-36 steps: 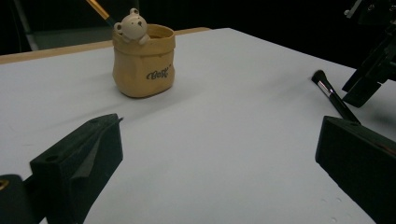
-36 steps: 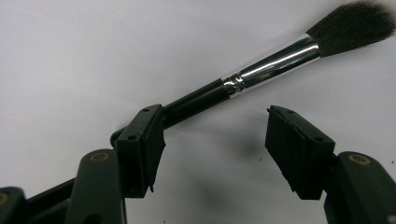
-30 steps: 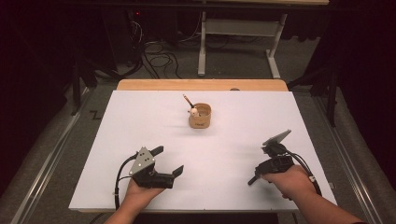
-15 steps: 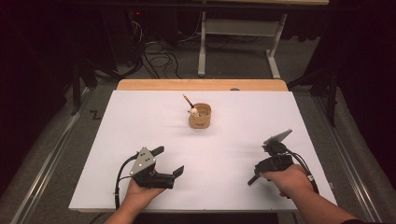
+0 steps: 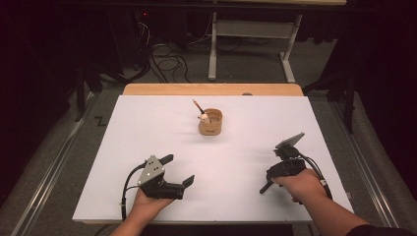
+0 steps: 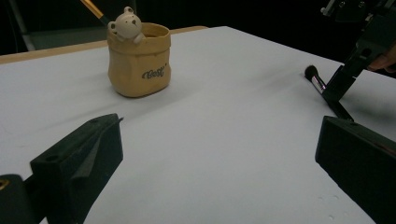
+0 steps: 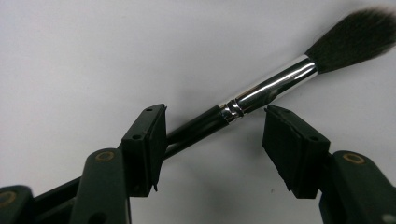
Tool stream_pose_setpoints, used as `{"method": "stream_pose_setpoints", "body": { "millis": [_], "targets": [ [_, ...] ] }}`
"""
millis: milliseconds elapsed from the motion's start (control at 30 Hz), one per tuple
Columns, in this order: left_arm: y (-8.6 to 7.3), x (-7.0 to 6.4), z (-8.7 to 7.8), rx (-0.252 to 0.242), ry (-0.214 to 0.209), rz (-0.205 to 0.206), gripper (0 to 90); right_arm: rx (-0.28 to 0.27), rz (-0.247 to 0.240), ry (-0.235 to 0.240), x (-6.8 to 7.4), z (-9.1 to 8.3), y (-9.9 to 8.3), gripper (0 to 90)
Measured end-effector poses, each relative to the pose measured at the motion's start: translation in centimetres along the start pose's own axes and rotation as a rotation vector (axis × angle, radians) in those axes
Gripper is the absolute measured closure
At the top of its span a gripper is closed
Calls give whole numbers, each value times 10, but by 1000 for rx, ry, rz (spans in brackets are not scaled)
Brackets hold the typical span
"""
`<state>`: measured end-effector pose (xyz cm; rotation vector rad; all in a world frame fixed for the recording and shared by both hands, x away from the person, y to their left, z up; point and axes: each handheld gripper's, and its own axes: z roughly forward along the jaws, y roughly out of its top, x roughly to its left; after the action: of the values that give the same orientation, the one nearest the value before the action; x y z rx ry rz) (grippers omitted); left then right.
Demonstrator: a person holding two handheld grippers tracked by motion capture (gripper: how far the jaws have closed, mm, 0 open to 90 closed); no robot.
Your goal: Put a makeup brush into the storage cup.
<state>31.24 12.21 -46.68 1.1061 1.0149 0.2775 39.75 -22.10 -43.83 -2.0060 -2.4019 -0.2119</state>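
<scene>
A tan cup (image 5: 210,124) with a small bear figure on its rim stands at the far middle of the white table top (image 5: 147,128). A brown-handled brush (image 5: 196,104) leans out of the cup (image 6: 138,60). A black makeup brush (image 7: 261,91) with a silver ferrule lies flat on the table at the right (image 6: 322,88). My right gripper (image 7: 215,133) points down over it, open, one jaw on each side of the ferrule with a gap to each. That gripper (image 5: 281,169) sits near the right front. My left gripper (image 5: 180,169) is open and holds nothing, near the left front.
A wooden strip (image 5: 211,89) runs along the table's far edge. Beyond it are cables (image 5: 167,54) on the floor and a grey metal frame (image 5: 251,29). The right table edge lies close to my right hand (image 5: 302,184).
</scene>
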Motion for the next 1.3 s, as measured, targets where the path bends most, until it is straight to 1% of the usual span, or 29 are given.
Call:
{"method": "stream_pose_setpoints", "body": {
  "millis": [100, 200, 433, 500, 567, 633, 667, 767, 833, 867, 933, 1200, 1300],
  "targets": [
    [0, 0, 0, 0, 0, -2, 17, 2, 5, 2, 1, 0, 0, 430],
    [0, 0, 0, 0, 0, -2, 17, -3, -12, -12, 0, -1, 1, 470],
    [-1, -1, 1, 1, 1, -3, 18, -12, -22, -22, -1, -5, 1, 541],
    [-1, -1, 1, 0, 0, -1, 18, -13, -27, -23, -2, -5, 1, 534],
    [-1, -1, 1, 0, -1, -1, 18, -10, -23, -16, -2, -4, 2, 505],
    [-1, -1, 1, 0, 0, -2, 18, -6, -9, -3, -2, -3, 2, 474],
    [-1, 0, 1, 1, 0, 0, 18, -8, -12, -2, -2, -1, 2, 464],
    [-1, 0, 1, 3, 0, 0, 19, -7, -11, 0, -1, 1, 3, 458],
    [-1, 0, 1, 2, 1, 0, 19, -9, -27, -10, 0, 2, 3, 485],
    [-1, 0, 1, 2, 1, 0, 19, -4, -24, -22, 2, 2, 3, 510],
    [-1, 0, 1, 3, 1, 1, 19, -7, -45, -32, 2, 4, 2, 531],
    [-2, -1, 1, 7, 0, 3, 19, -35, -60, -59, 3, 3, -3, 596],
    [-2, -1, 1, 4, -1, 3, 20, -42, -66, -57, 3, 4, -4, 620]
  ]
}}
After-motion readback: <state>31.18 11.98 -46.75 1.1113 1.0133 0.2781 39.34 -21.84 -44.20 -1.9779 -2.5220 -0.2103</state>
